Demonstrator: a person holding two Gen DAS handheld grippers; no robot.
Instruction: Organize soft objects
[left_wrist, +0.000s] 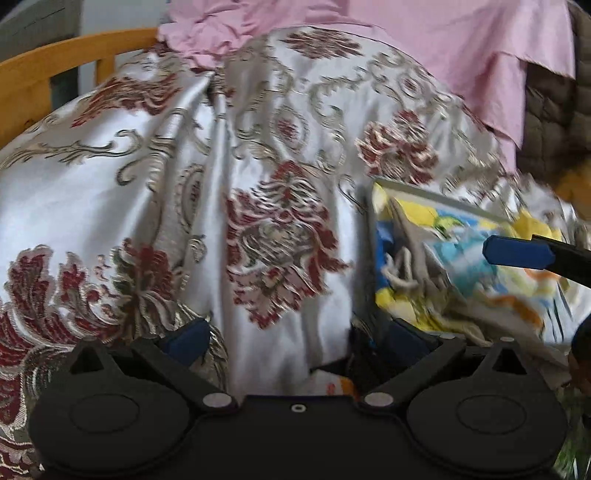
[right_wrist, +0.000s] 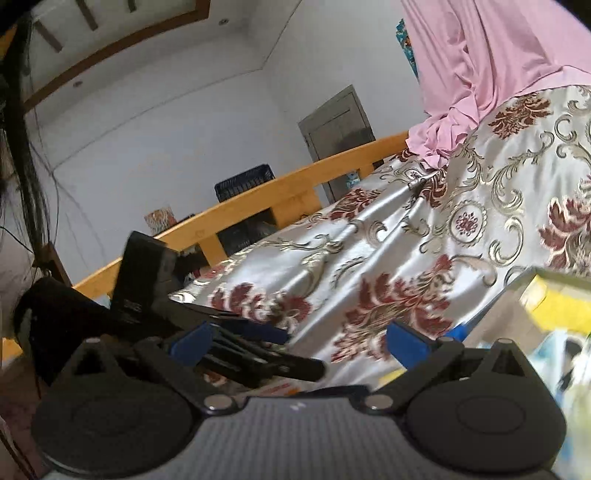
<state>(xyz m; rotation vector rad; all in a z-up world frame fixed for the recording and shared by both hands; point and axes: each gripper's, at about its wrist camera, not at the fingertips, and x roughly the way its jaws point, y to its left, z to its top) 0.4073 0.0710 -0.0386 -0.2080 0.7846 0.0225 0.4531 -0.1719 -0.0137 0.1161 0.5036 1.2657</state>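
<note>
A large silver satin pillow (left_wrist: 236, 177) with dark red flowers fills the left wrist view and lies close in front of my left gripper (left_wrist: 293, 341). That gripper is open, its blue pads (left_wrist: 184, 339) wide apart against the pillow's near edge with nothing pinched. To the right lies a bright yellow and blue printed cushion (left_wrist: 454, 258); one blue fingertip (left_wrist: 517, 253) of my right gripper rests over it. In the right wrist view my right gripper (right_wrist: 299, 341) is open before the same pillow (right_wrist: 424, 229), the printed cushion (right_wrist: 554, 306) at its right. The left gripper's black body (right_wrist: 147, 280) sits at the left.
Pink cloth (left_wrist: 424, 48) is heaped behind the pillow, with a brown quilted item (left_wrist: 550, 114) at far right. A wooden bed rail (right_wrist: 258, 199) runs behind. Beyond it stand a dark crate (right_wrist: 245, 182) and a door (right_wrist: 340, 125). A person's dark hair (right_wrist: 22, 147) hangs at left.
</note>
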